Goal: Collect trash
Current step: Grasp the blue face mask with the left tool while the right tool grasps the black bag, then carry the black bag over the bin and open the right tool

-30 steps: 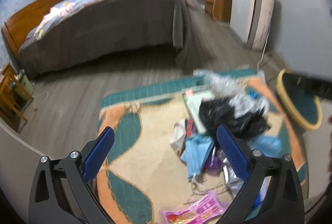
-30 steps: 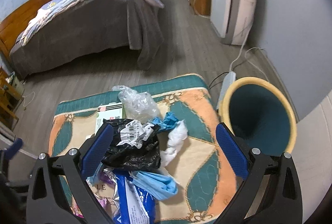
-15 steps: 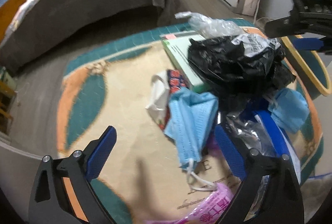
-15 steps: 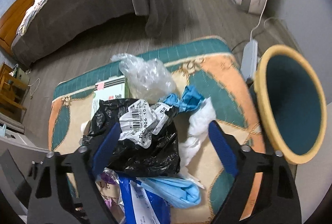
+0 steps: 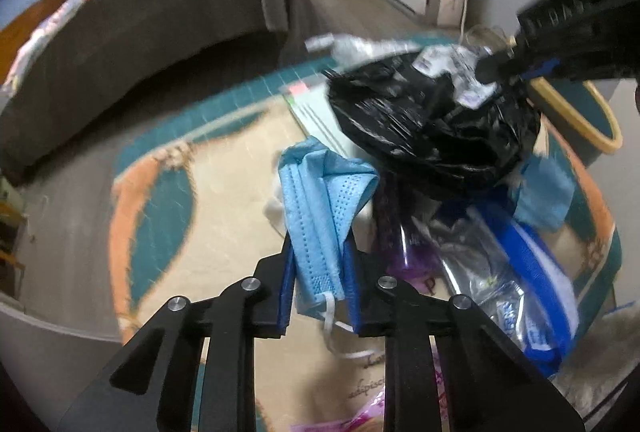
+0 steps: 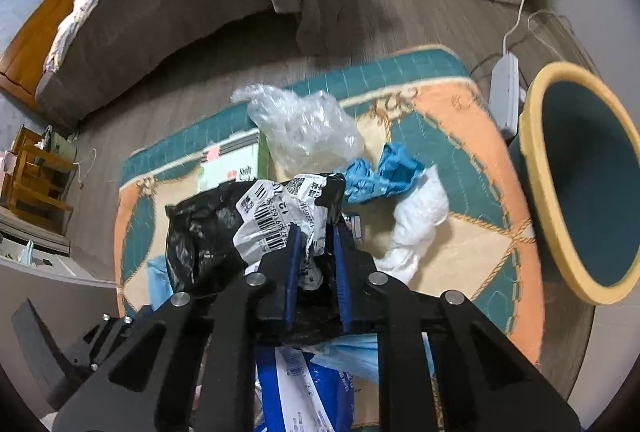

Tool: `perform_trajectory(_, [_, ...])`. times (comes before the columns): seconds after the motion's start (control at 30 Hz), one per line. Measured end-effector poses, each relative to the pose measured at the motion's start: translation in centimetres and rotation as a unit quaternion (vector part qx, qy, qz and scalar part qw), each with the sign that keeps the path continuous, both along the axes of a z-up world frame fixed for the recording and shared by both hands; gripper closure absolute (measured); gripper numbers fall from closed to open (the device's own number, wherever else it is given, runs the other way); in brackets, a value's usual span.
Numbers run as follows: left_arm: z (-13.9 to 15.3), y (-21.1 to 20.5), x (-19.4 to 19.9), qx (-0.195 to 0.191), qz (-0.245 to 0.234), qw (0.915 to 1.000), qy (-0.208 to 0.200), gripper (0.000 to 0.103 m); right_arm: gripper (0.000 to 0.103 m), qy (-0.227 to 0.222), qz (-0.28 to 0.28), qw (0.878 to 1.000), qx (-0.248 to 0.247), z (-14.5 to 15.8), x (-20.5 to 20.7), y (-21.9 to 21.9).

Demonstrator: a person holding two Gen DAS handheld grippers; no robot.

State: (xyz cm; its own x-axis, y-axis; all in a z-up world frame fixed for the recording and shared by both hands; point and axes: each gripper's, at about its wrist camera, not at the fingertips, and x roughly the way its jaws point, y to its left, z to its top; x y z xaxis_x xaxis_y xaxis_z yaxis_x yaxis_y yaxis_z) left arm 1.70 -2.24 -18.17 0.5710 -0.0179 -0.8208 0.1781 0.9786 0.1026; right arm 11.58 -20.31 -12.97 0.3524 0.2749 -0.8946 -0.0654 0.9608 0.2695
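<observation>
Two-handed pick from a trash pile on a rug (image 6: pixel 460 119). The left gripper (image 5: pixel 318 272) is closing on a blue mask (image 5: pixel 320 199), whose lower end sits between the blue pads while its long axis runs up and away from the jaws, roughly in line with them. The right gripper (image 6: pixel 316 256) is closing on the labelled top of a black bag (image 6: pixel 200 232); the crumpled white label lies between its pads.

Both items lie near the rug's middle, the bag farther from the left gripper and to the mask's right in the left view, partly over a flat box (image 5: pixel 316 115).

The bin (image 6: pixel 576 191) stands off the rug's right edge, mouth tilted toward the pile. It lies to the right of both grippers, and the right hand, holding the bag, is judged the nearer. The coming move therefore likely turns on carrying each piece rightward to that rim. Clear plastic (image 6: pixel 304 127), a blue rag (image 6: pixel 380 171) and white tissue (image 6: pixel 416 224) remain ungripped toward the rug's far edge.
</observation>
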Motion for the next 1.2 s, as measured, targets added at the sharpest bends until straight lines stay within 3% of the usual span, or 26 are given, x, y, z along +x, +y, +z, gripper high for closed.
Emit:
perform_trajectory(0.3, [7.9, -2.1, 0.1, -0.047, -0.007, 0.9939, -0.1, 0.08, 0.088, -0.089, -0.045, 0.994, 0.035, 7.9, -2.1, -5.9])
perform_trajectory(0.57, [10.9, -9.5, 1.3, -0.077, -0.066, 0.9886, -0.112, 0.08, 0.087, -0.146, -0.124, 0.981, -0.014, 11.2, -2.4, -15.3])
perform_trajectory(0.73, [11.1, -16.1, 1.9, -0.069, -0.137, 0.9831, -0.1, 0.08, 0.087, -0.151, -0.18, 0.97, -0.064, 10.5, -2.2, -21.8])
perform_trajectory(0.9, [9.5, -22.6, 3.4, -0.069, -0.194, 0.9761, -0.069, 0.08, 0.087, -0.128, -0.23, 0.96, -0.092, 8.4, -2.0, -27.5])
perform_trajectory(1.07, [6.4, -27.6, 6.3, -0.078, -0.219, 0.9723, -0.021, 0.08, 0.087, -0.094, -0.264, 0.954, -0.101, 6.2, -1.5, -30.7])
perform_trajectory(1.2, [4.3, -29.4, 7.9, -0.059, -0.23, 0.9713, -0.004, 0.078, 0.087, -0.067, -0.278, 0.954, -0.094, 4.5, -1.1, -31.6])
